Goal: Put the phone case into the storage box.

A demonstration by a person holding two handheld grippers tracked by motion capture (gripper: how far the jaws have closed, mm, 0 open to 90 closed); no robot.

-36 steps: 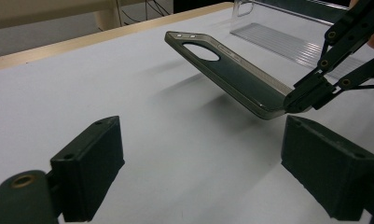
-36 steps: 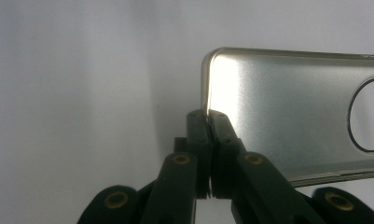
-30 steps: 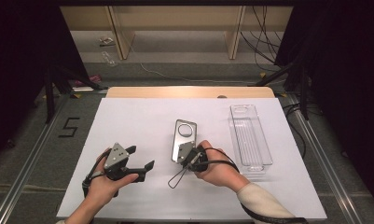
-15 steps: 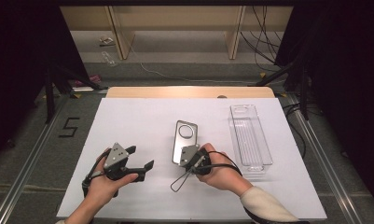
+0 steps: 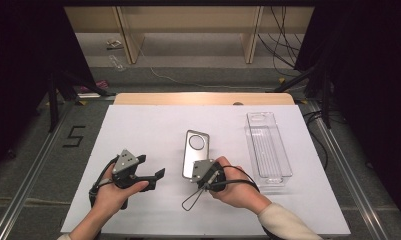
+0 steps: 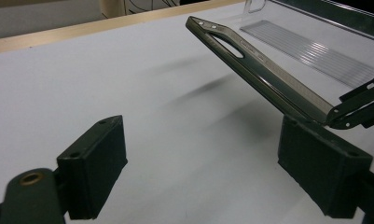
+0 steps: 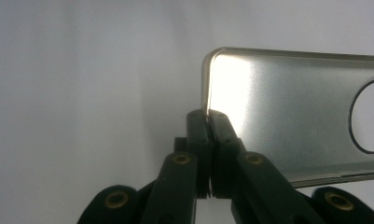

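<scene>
A silver metal phone case (image 5: 195,147) with a round hole near its far end lies lengthwise at the middle of the white table (image 5: 138,125). My right gripper (image 5: 202,170) is shut on the rim of its near end. In the right gripper view the jaws (image 7: 208,116) pinch the corner edge of the case (image 7: 292,116). In the left gripper view the case (image 6: 259,65) is tilted, with a shadow on the table below it. My left gripper (image 5: 150,166) hovers left of the case, open with nothing between its pads (image 6: 93,172).
A clear plastic tray (image 5: 268,147) stands lengthwise at the right of the table, also seen as the ribbed tray (image 6: 315,51) behind the case. A wooden strip (image 5: 203,98) borders the far table edge. A cable loop (image 5: 190,200) trails from my right gripper.
My right hand has shifted slightly toward the near edge with the case's end still pinched. The left hand has stayed where it was.
</scene>
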